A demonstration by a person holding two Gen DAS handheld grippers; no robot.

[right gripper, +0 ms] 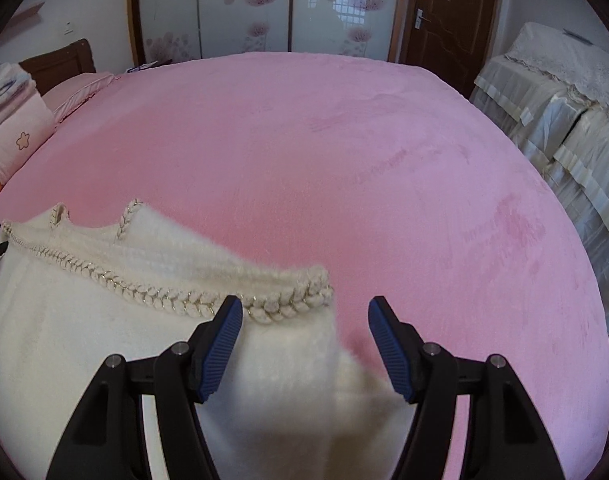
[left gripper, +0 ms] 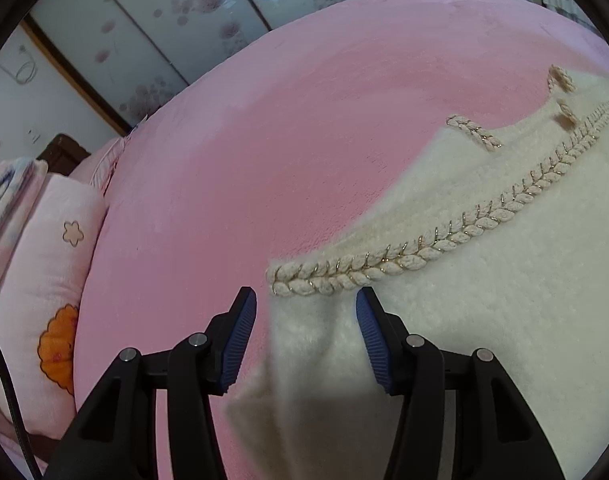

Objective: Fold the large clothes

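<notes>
A fluffy cream garment [left gripper: 484, 300] with a braided rope trim [left gripper: 424, 240] lies flat on the pink bed cover [left gripper: 264, 140]. My left gripper [left gripper: 305, 294] hovers open over the garment's left corner. The cloth's edge runs between the blue pads [left gripper: 240, 336] without being pinched. In the right wrist view the same garment [right gripper: 64, 340] fills the lower left, and its trim [right gripper: 104, 272] ends at the right corner. My right gripper [right gripper: 306, 302] stands open over that corner. Its left pad [right gripper: 220, 344] is above the cloth and its right pad is above bare bed cover [right gripper: 344, 160].
Pink pillows [left gripper: 44, 260] and folded bedding are stacked at the bed's left end by a dark headboard [right gripper: 60, 60]. Flowered sliding doors [right gripper: 244, 8] and a brown door [right gripper: 452, 12] stand behind the bed. Cloth-covered furniture [right gripper: 564, 112] lines the right side.
</notes>
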